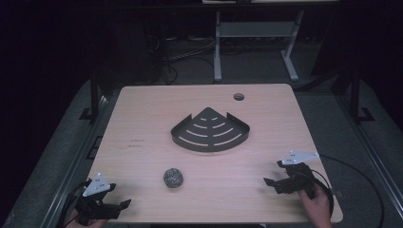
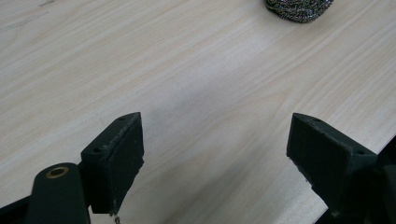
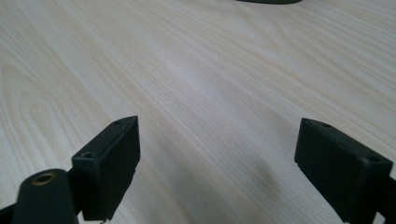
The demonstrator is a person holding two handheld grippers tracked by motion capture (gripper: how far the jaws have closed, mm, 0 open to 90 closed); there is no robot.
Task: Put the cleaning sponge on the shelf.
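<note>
Sitting on the light wooden bench are two things: a dark metal corner tray with curved slots, and a small shiny ball of steel wool. The left tool is down at the near left corner of the bench, held by a hand that is mostly cut off by the edge of the high view. Its two black jaws are spread wide apart with nothing between them, just bare wood. The steel wool ball is ahead of this tool and off to its right, well apart from it; in the left gripper view it peeks in at the top edge. The right tool is near the right edge of the bench, held by a hand, with a black cable looping away behind it. Its jaws are spread wide too and hold nothing. The tray is far ahead of this tool and to its left, and a thin dark bit of it shows at the top of the right gripper view. A small round hole is in the bench past the tray.
</note>
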